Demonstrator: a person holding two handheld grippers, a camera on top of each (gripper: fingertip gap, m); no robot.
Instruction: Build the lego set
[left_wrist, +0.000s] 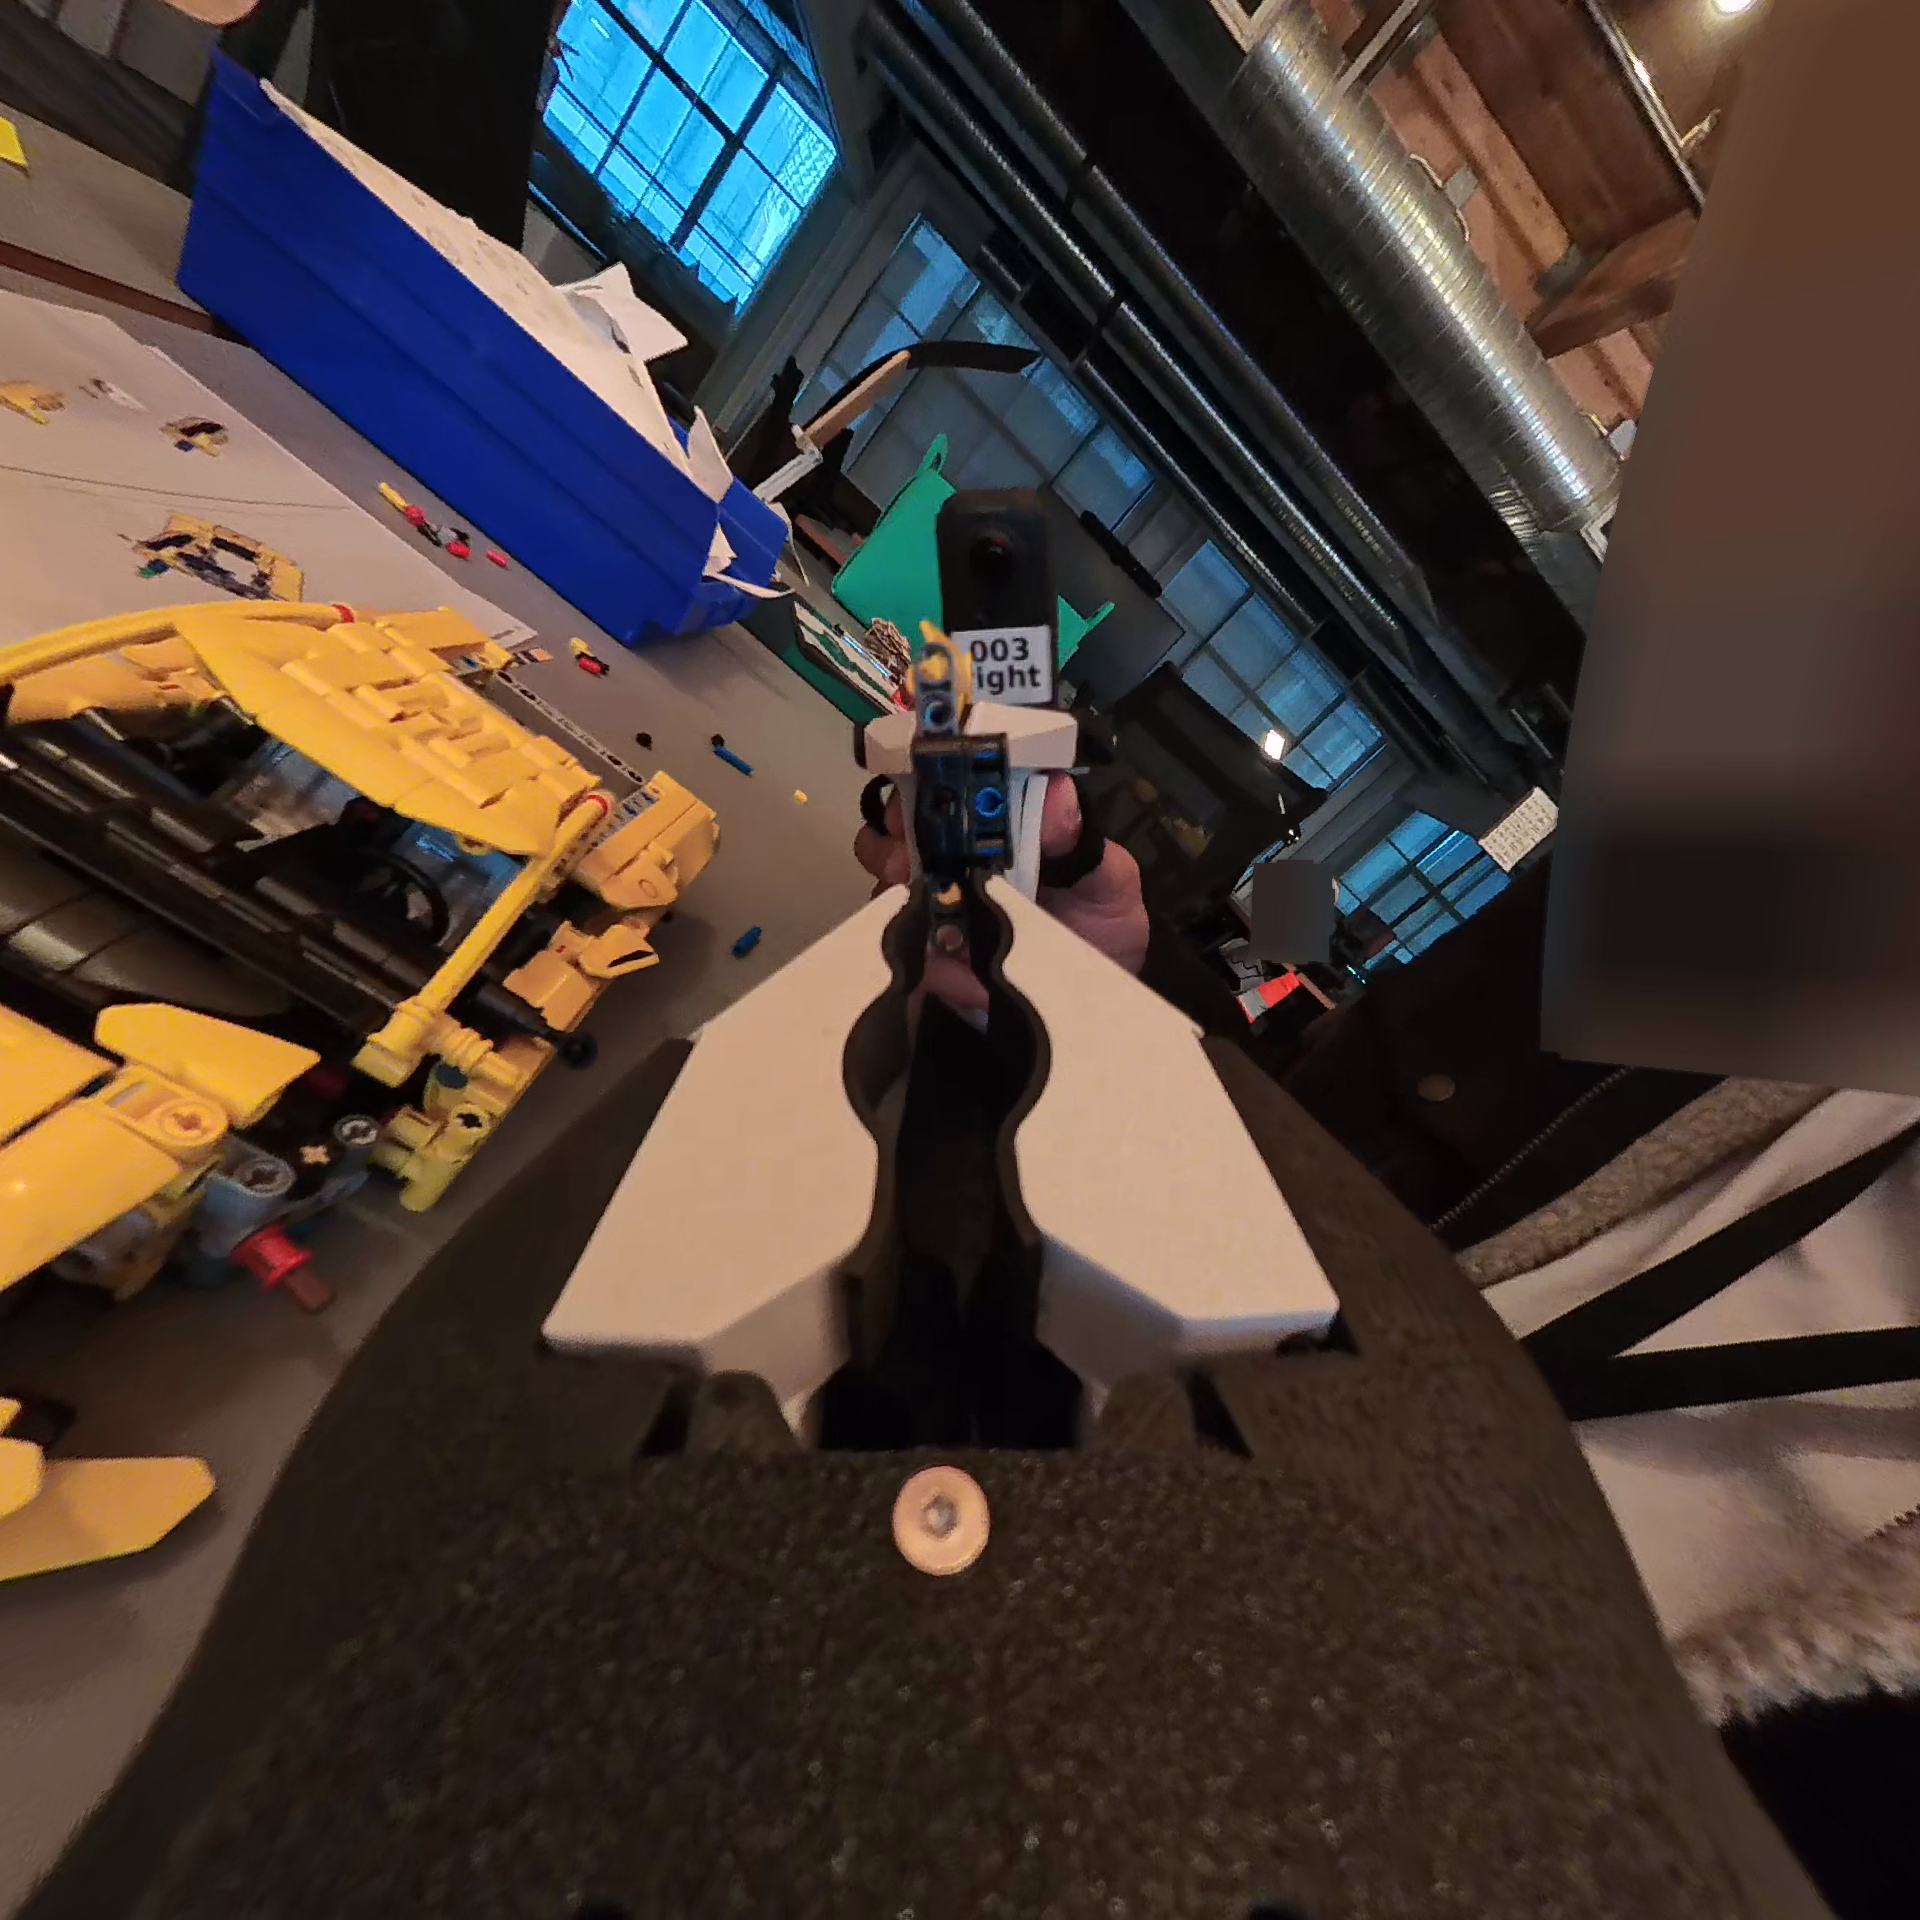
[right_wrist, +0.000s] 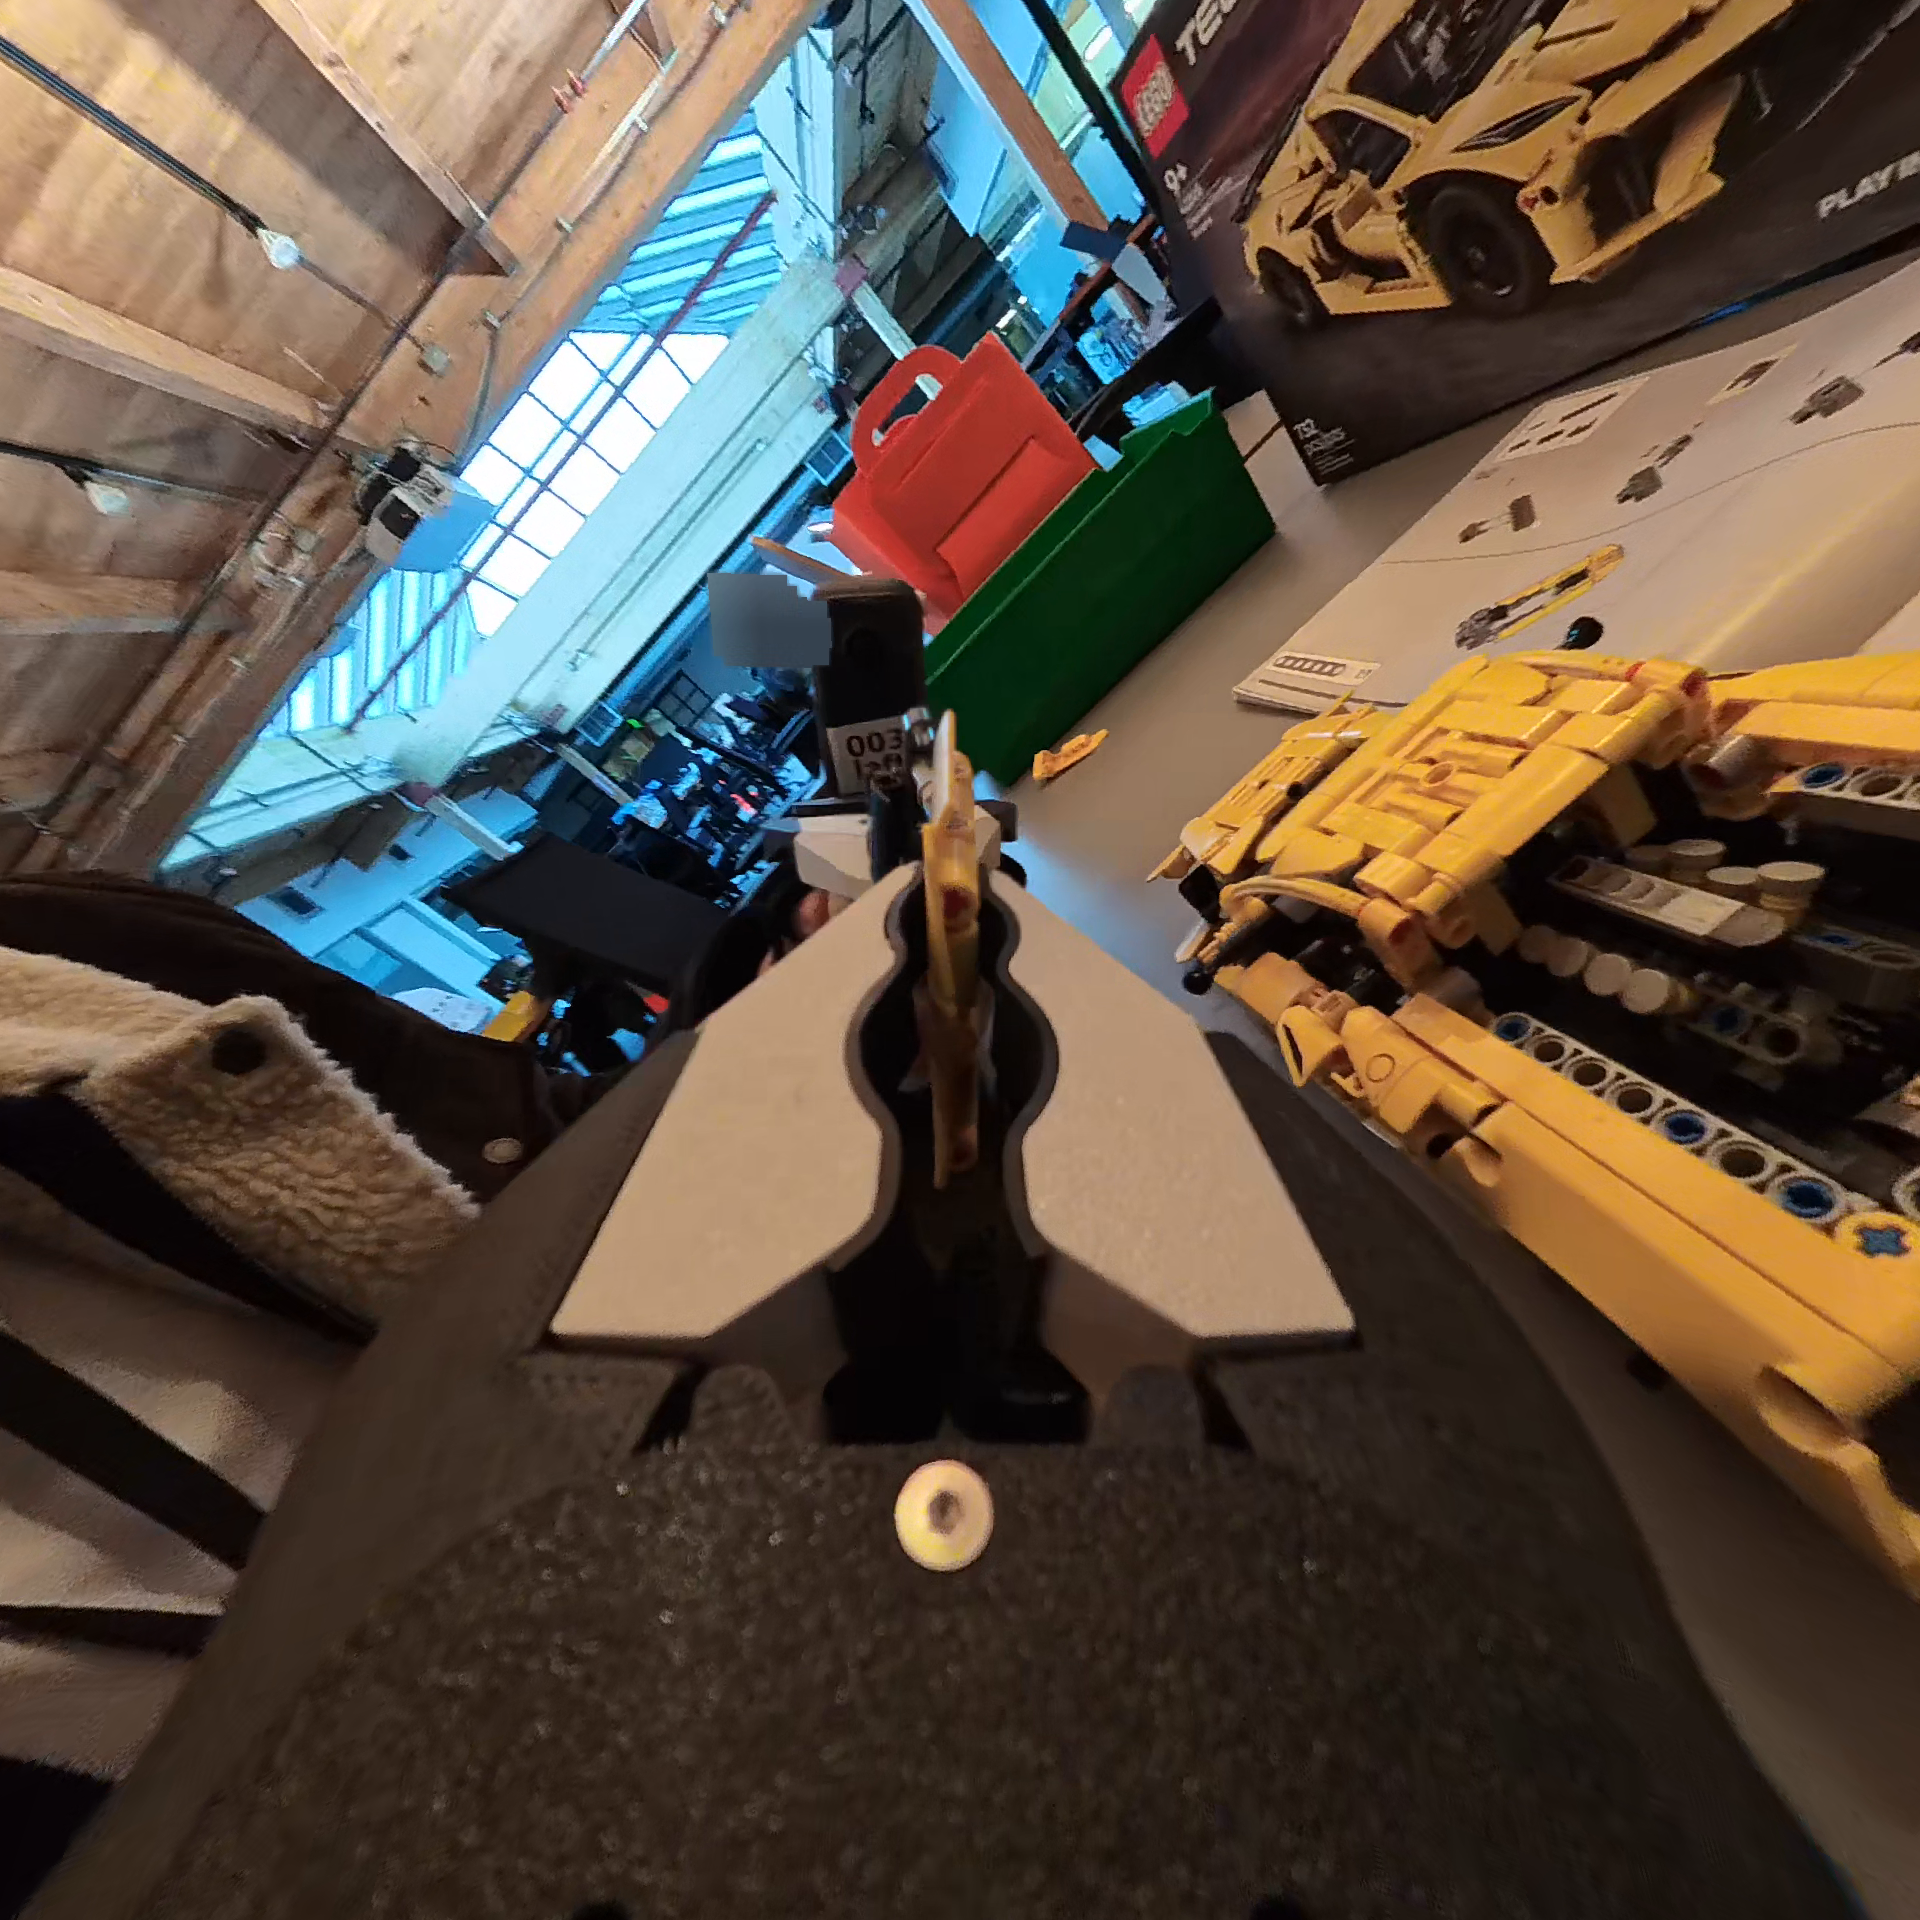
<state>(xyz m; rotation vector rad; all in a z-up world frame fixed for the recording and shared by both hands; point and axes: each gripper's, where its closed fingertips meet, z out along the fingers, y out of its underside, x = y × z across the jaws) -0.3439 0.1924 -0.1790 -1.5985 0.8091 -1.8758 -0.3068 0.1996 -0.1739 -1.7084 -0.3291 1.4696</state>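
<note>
Overhead, wooden ceiling beams (right_wrist: 208, 208), a silver duct (left_wrist: 1403, 239) and tall gridded windows (left_wrist: 707, 135) frame the room. Below lies a grey table (left_wrist: 665, 914) bearing the half-built yellow car (left_wrist: 312, 790), an open instruction booklet (right_wrist: 1662, 499), a blue bin (left_wrist: 436, 384), a green bin (right_wrist: 1101, 603) and the set's box (right_wrist: 1507, 208). Raised off the table, the left gripper (left_wrist: 948, 914) pinches a dark blue-black piece (left_wrist: 961, 800), while the right gripper (right_wrist: 948, 904) is closed on a thin yellow piece (right_wrist: 951, 935); the two tips meet.

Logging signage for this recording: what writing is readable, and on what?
I won't quote writing; it stands on:
White label, on the right gripper.
Second white label, on the left gripper.
Lego box: logo, print.
Instruction booklet: too small.
Wall sheet: too small.
</note>
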